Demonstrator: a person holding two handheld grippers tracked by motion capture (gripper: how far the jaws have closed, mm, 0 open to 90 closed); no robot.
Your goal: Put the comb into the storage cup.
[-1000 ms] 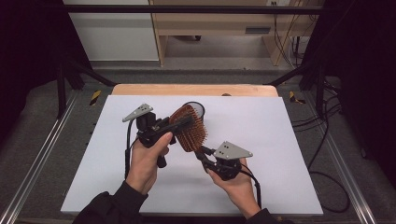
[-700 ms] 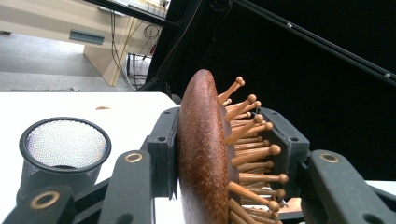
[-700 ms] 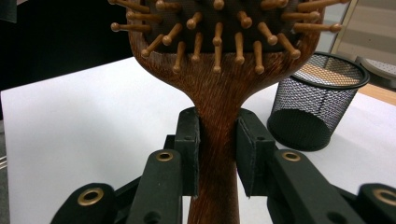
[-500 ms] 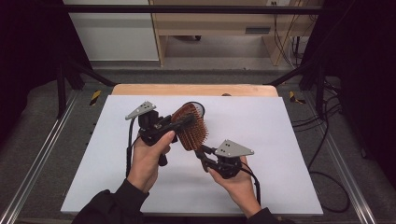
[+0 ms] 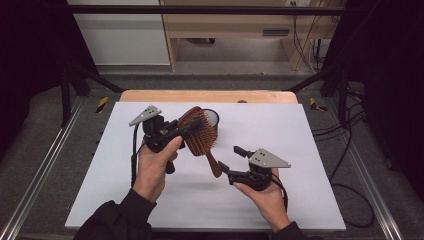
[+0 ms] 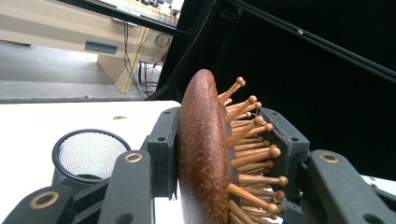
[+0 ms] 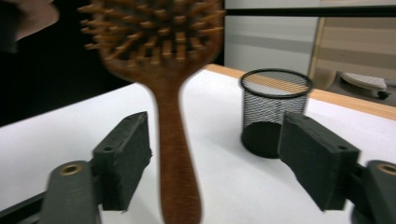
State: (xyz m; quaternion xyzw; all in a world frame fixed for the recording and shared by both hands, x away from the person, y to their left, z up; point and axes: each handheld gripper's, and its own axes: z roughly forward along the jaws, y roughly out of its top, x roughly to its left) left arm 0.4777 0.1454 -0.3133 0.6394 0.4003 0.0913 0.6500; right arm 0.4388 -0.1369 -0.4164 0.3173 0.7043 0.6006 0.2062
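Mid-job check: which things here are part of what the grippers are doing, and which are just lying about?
In the job:
- wooden hairbrush, head clamped in the left gripper
- right gripper, jaws just opened, standing apart beside the handle
- black mesh cup, standing behind the brush, likely its destination

Lying about:
- white table top
- wooden desk beyond the table
- cables on the floor

Hairbrush point(image 5: 200, 135) glossy brown wood, wooden pins; cup point(image 7: 274, 112) black wire mesh; table point(image 5: 320, 150) matt white.
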